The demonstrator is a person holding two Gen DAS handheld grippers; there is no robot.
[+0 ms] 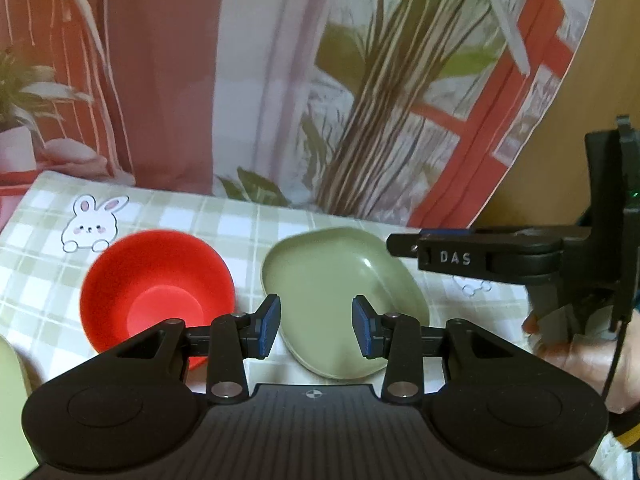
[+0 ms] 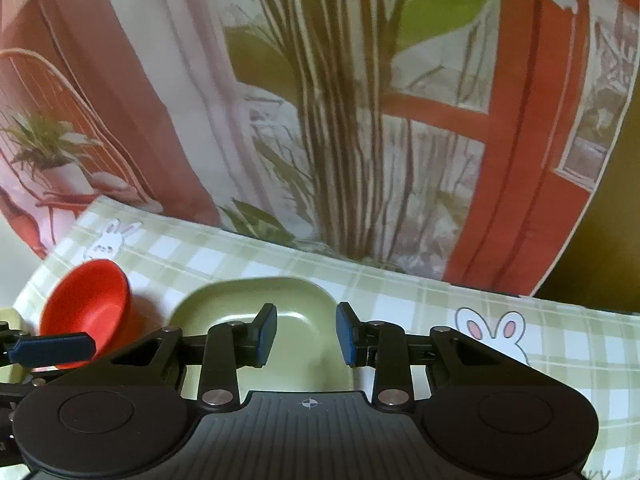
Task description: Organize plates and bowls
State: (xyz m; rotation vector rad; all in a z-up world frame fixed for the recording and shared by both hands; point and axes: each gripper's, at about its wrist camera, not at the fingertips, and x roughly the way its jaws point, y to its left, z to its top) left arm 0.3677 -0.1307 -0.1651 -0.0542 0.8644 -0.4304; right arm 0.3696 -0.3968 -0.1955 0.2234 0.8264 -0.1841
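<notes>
A red bowl [image 1: 156, 288] lies tipped toward me on the checked tablecloth, left of a pale green squarish plate [image 1: 340, 280]. My left gripper [image 1: 316, 326] is open and empty, hovering over the near edge of the green plate. My right gripper [image 2: 306, 334] is open and empty, just above the near side of the same green plate [image 2: 256, 300]. The red bowl [image 2: 86, 308] shows at the left in the right wrist view. The right gripper's body [image 1: 500, 256] shows side-on at the right of the left wrist view.
Another pale green dish edge [image 1: 10, 380] shows at the far left. The green-and-white checked cloth [image 2: 480, 320] with rabbit prints covers the table. A printed backdrop [image 1: 320, 80] of plants and a red window stands close behind the table.
</notes>
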